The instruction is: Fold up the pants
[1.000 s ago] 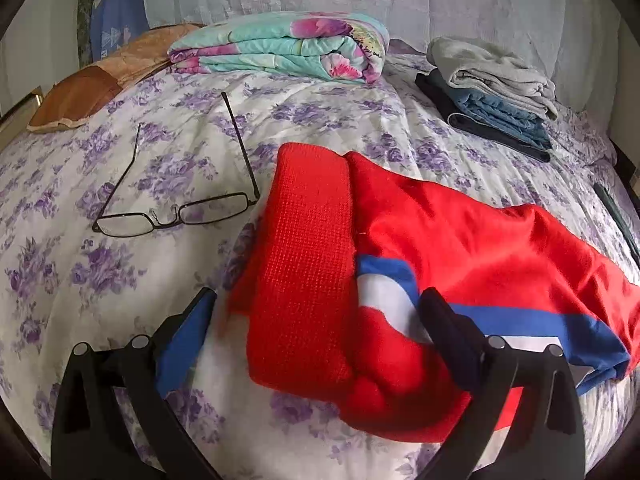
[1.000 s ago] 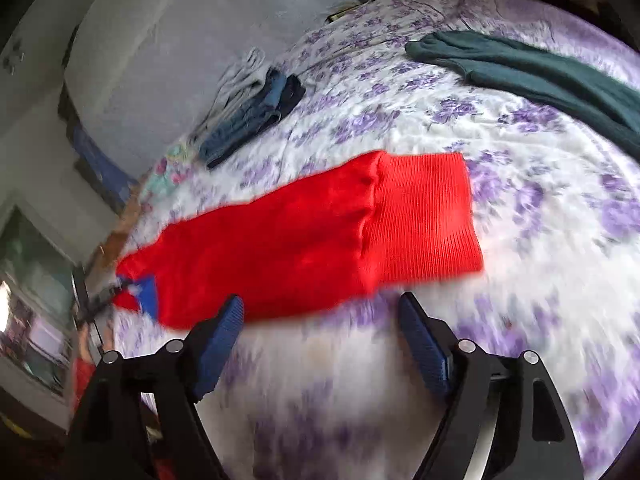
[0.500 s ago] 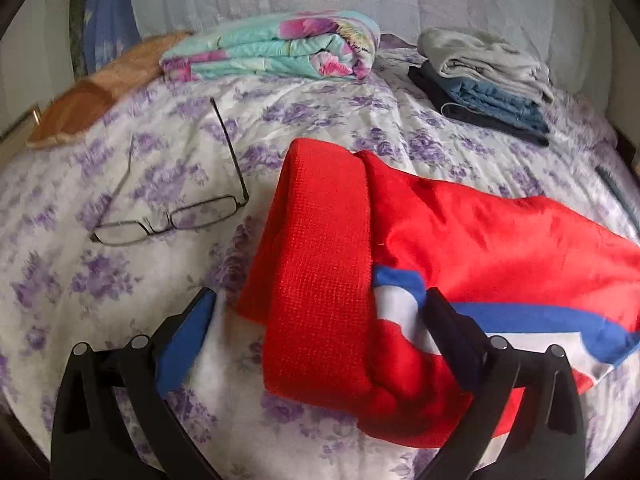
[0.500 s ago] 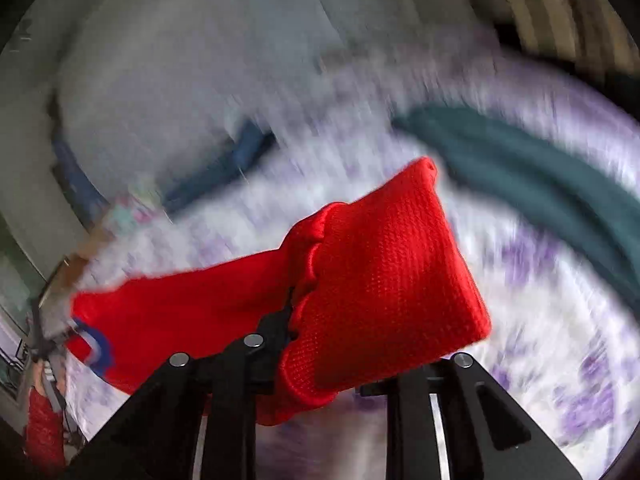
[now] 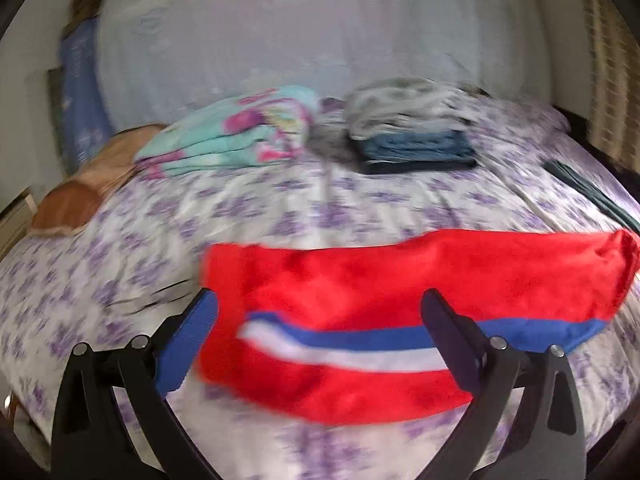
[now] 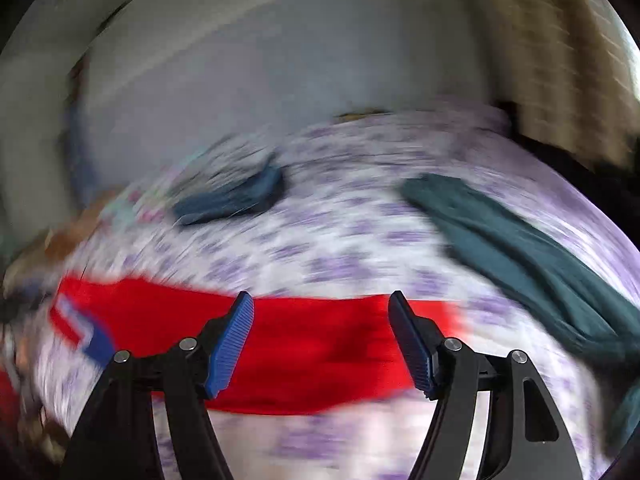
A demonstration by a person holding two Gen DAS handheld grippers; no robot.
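Note:
The red pants (image 5: 400, 280) with a blue and white stripe lie folded over on the purple-flowered bedspread (image 5: 280, 208), just in front of my left gripper (image 5: 320, 316), which is open and empty. In the right wrist view the red pants (image 6: 312, 340) lie across the frame under my right gripper (image 6: 320, 336), which is open and empty above them. Both views are blurred by motion.
A folded floral blanket (image 5: 232, 136) and a stack of folded grey and blue clothes (image 5: 408, 136) lie at the back of the bed. A dark green garment (image 6: 520, 256) lies at the right. Glasses (image 5: 152, 300) lie left of the pants, and an orange pillow (image 5: 88, 184) lies at the far left.
My right gripper held the red ribbed cuff half a second ago, carried it over the pants and has let go. The pants now lie folded. Both cameras have pulled back.

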